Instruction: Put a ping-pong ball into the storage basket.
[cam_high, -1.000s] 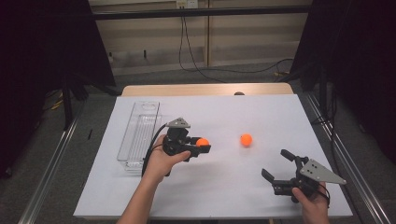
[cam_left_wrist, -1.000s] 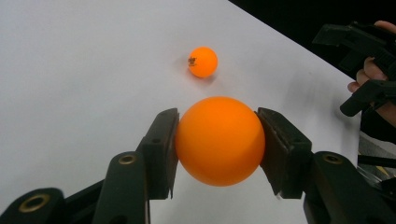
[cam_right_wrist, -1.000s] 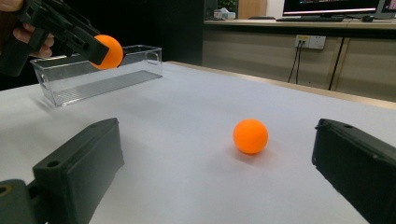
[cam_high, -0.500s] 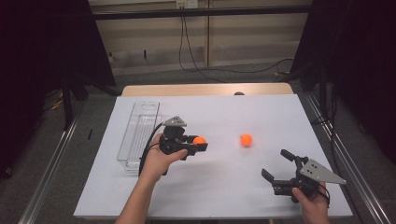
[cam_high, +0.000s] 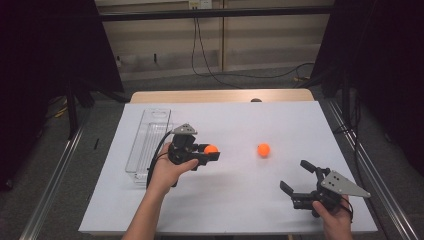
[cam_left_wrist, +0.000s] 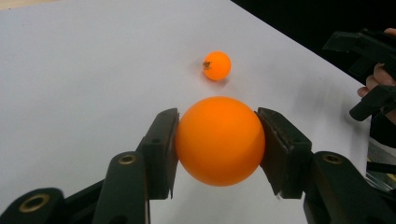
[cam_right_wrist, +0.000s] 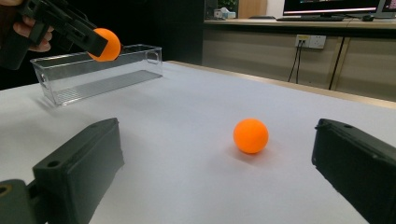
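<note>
Two orange balls are in play: one gripped ball (cam_left_wrist: 218, 140) sits squeezed between the fingers (cam_left_wrist: 161, 156) of my left gripper (cam_high: 207, 152), and a loose ball (cam_high: 263, 149) rests on the white worktop (cam_high: 235, 200) farther to the right. Since a second ago my left hand (cam_high: 167, 170) has carried its ball a little leftward and up, closer to the clear bin (cam_high: 145, 145), which lies along the worktop's left side; my right gripper (cam_high: 296, 177) has stayed where it was near the front right corner. The left fingers are closed onto the ball from both sides, lifted off the surface. The right fingers are spread wide, grasping nothing, resting low over the worktop, with the loose ball seen between them in the right gripper view, well ahead and untouched.
</note>
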